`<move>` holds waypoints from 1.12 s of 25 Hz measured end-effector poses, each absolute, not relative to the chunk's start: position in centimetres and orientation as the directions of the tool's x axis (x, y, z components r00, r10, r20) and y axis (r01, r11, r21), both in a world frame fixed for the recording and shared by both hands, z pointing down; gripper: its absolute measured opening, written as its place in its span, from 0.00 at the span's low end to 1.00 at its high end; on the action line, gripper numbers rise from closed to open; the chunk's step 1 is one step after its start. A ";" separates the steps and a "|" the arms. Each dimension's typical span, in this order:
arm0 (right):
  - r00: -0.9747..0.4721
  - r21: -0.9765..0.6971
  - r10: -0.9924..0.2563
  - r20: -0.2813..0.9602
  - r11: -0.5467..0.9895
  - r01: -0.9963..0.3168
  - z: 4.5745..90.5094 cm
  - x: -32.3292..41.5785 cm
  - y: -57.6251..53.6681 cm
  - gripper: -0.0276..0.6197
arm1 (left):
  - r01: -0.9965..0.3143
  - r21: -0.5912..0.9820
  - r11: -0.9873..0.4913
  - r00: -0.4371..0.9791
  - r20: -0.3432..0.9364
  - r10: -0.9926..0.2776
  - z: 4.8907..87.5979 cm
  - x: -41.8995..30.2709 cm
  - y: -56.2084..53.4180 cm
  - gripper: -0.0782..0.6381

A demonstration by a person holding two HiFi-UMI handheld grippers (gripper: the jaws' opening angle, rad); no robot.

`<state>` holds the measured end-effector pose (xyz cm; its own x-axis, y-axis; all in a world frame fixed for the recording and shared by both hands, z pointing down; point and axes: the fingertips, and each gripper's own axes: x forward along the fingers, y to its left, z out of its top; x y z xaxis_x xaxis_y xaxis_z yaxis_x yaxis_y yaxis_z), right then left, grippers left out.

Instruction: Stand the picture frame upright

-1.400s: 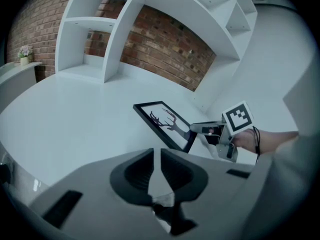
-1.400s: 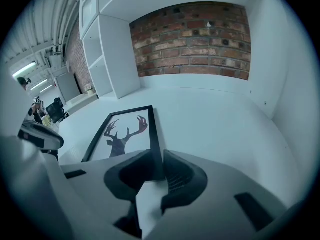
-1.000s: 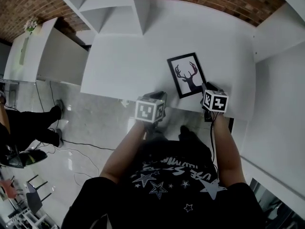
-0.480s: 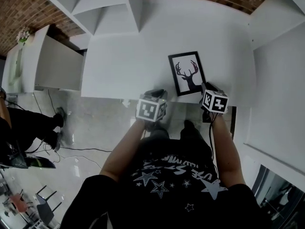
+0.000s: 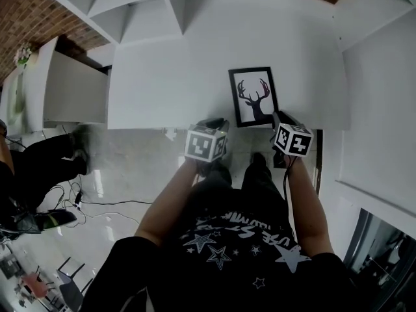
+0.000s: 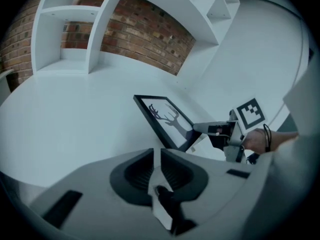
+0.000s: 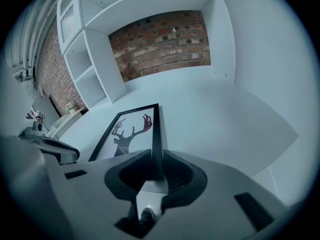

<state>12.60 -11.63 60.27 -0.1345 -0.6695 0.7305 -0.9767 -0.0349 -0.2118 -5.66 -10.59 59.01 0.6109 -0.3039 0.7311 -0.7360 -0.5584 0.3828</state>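
A black picture frame (image 5: 253,96) with a deer silhouette lies face up near the front right of the white table (image 5: 188,64). My right gripper (image 5: 278,118) is shut on its near right corner, and in the right gripper view the frame's right edge (image 7: 156,129) runs between the pads (image 7: 172,170). In the left gripper view that corner of the frame (image 6: 167,119) looks slightly raised off the table. My left gripper (image 5: 213,123) hovers at the table's front edge, left of the frame, with its jaws shut on nothing (image 6: 157,151).
White open shelves (image 5: 136,5) stand at the back left against a brick wall (image 7: 160,36). A white panel (image 5: 380,96) closes the right side. The table's front edge (image 5: 149,126) drops to a glossy floor with cables (image 5: 104,200).
The frame has swung a little with the right gripper and now sits squarer to the table's edge. The left gripper has drifted slightly along the front edge.
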 end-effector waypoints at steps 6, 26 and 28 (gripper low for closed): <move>-0.168 -0.226 -0.664 0.729 -0.001 -0.974 60.4 12.1 -9.8 0.16 | -0.743 0.384 -0.548 0.596 0.752 -0.281 59.9 -6.5 -9.4 0.14; -0.336 -0.270 -0.550 0.764 0.200 -0.942 61.0 12.1 -7.0 0.16 | -0.746 0.595 -0.300 0.662 0.713 -0.230 61.5 -1.8 -6.1 0.36; -0.346 -0.273 -0.541 0.766 0.214 -0.938 61.0 12.1 -6.9 0.16 | -0.759 0.585 -0.286 0.647 0.726 -0.234 61.9 -1.9 -6.2 0.36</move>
